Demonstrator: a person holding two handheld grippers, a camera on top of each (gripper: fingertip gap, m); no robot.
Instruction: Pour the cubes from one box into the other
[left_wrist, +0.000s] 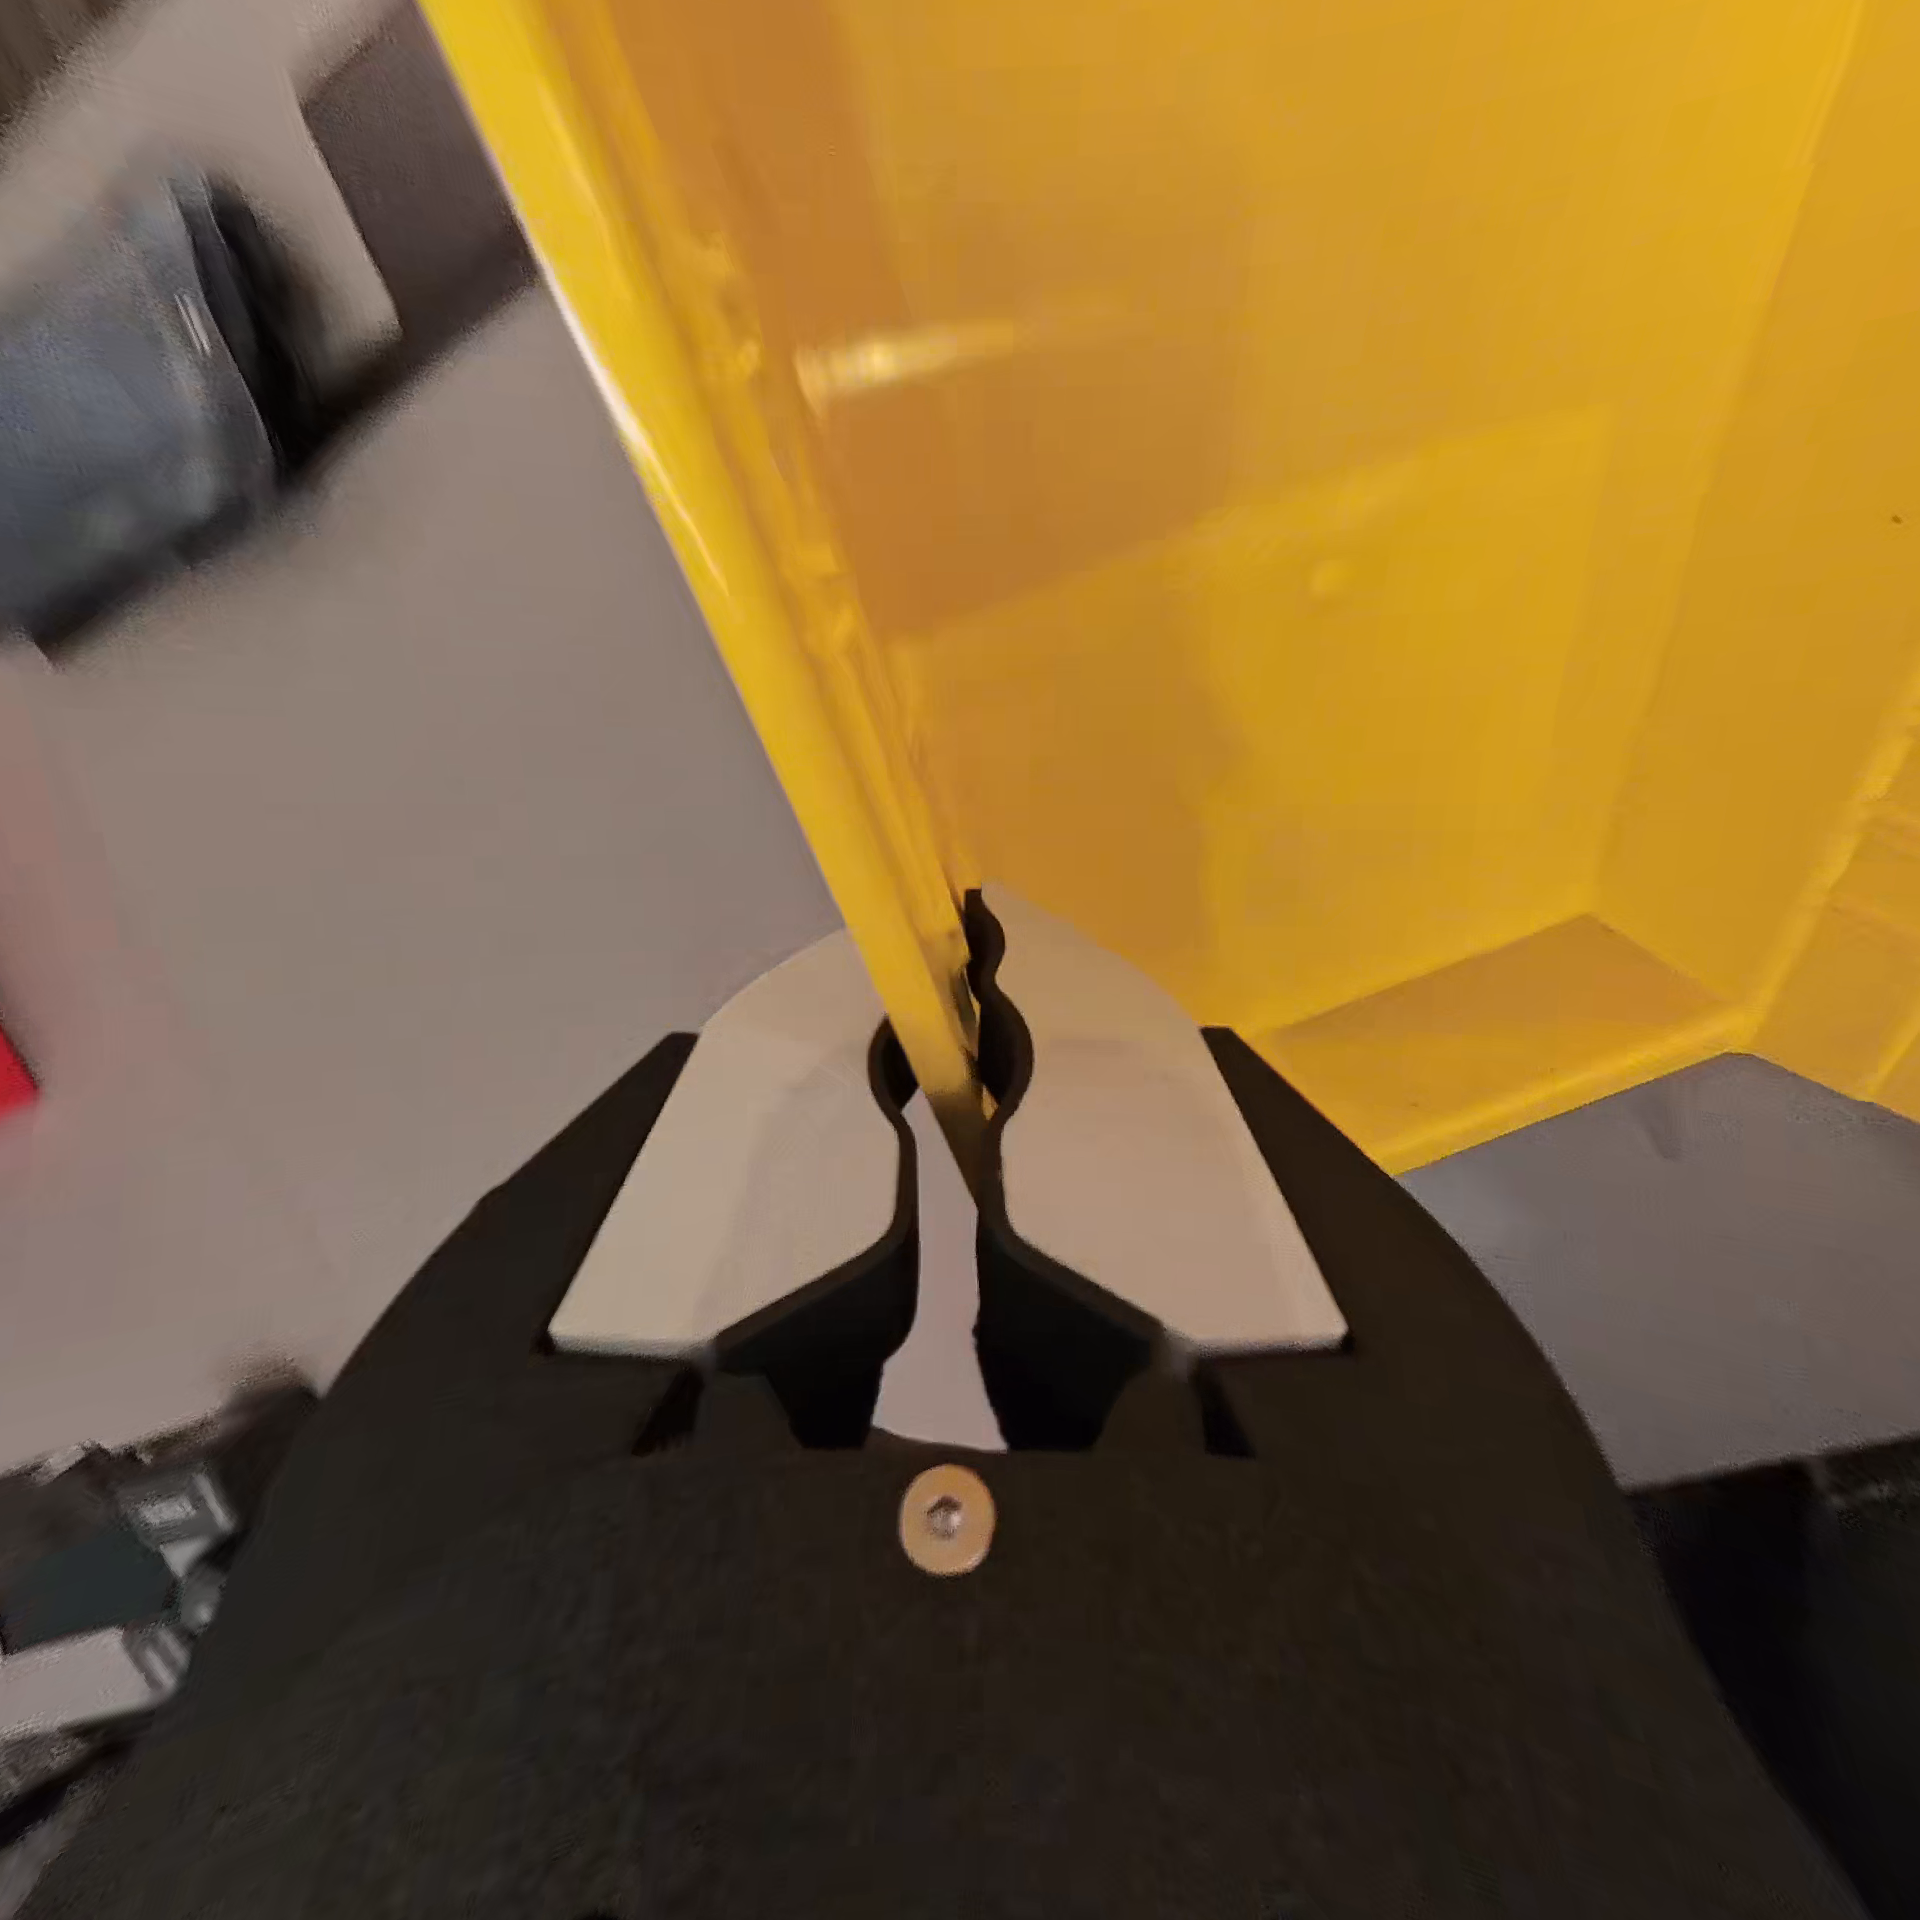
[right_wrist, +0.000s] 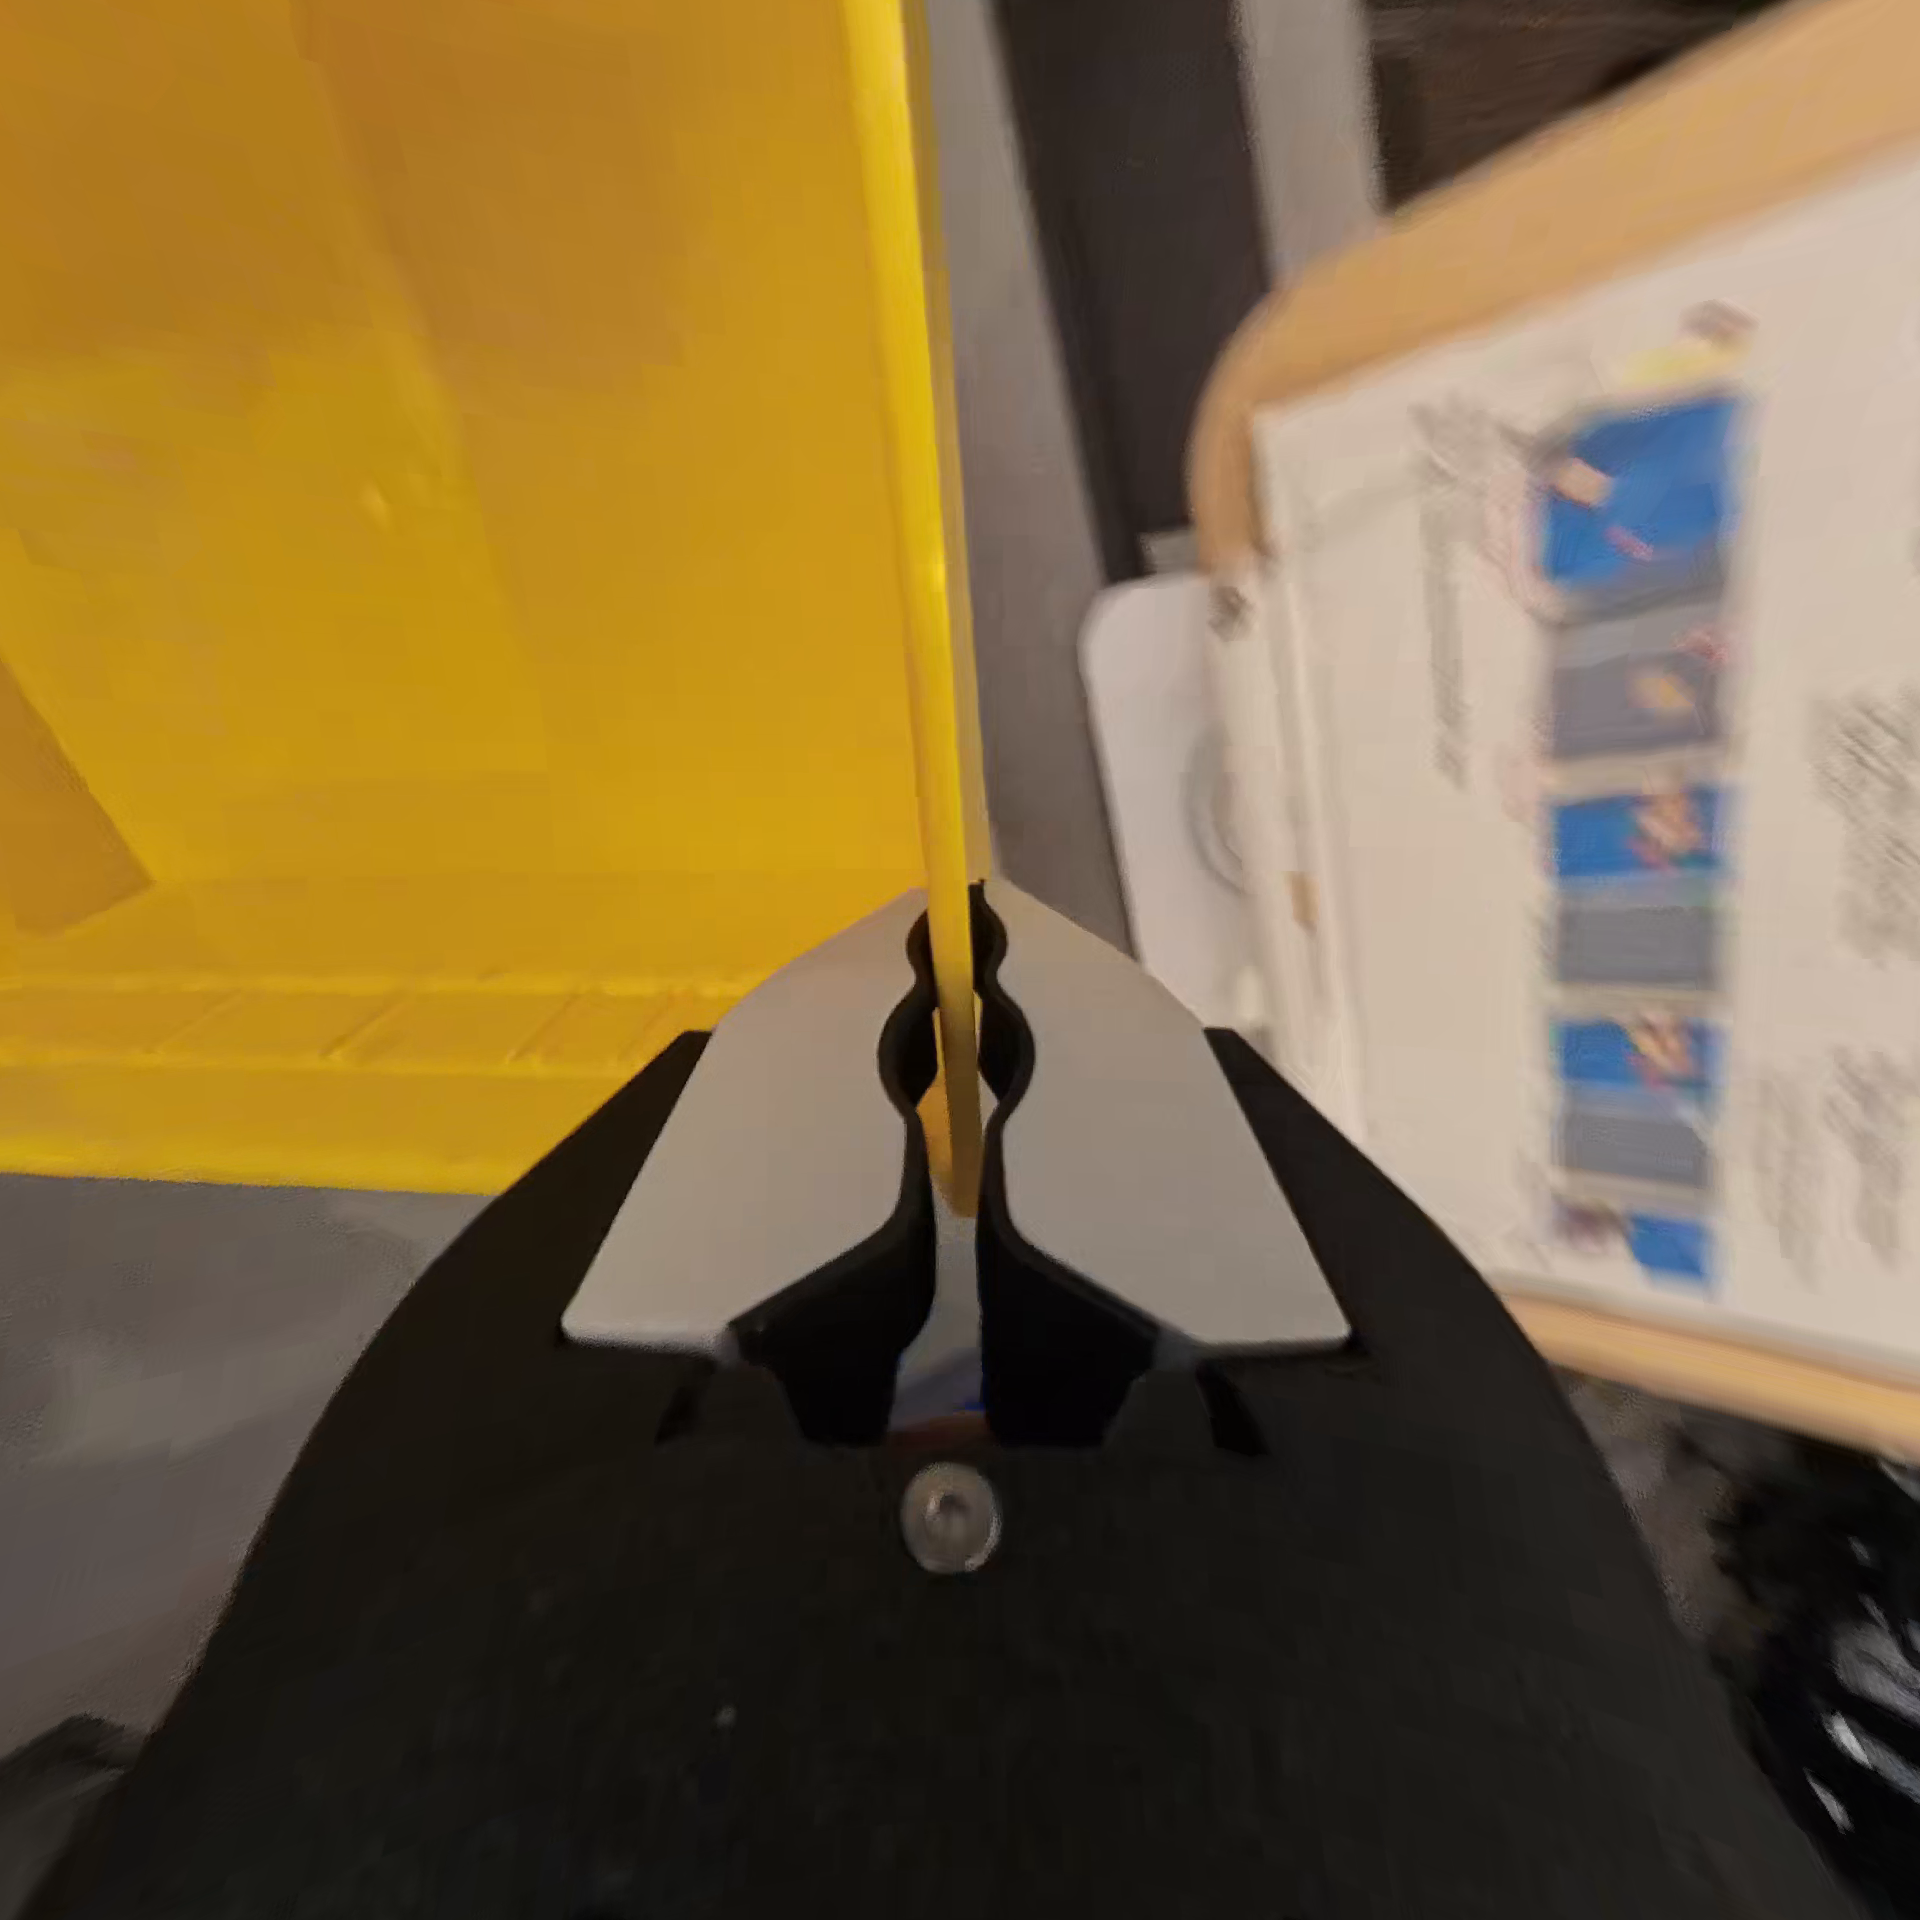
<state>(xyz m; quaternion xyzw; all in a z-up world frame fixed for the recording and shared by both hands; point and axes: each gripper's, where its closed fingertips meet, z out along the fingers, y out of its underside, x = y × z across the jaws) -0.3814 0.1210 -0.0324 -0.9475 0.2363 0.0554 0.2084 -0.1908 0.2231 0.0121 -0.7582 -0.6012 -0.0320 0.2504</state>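
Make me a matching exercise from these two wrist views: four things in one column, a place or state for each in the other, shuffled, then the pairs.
Things
1. left gripper
2. right gripper
3. yellow box
4. printed sheet

States
A. lies on a wooden board, right of the box
B. shut on the box's left wall
C. held up by both walls, no cubes visible inside
D. shut on the box's right wall

Pairs: 1-B, 2-D, 3-C, 4-A
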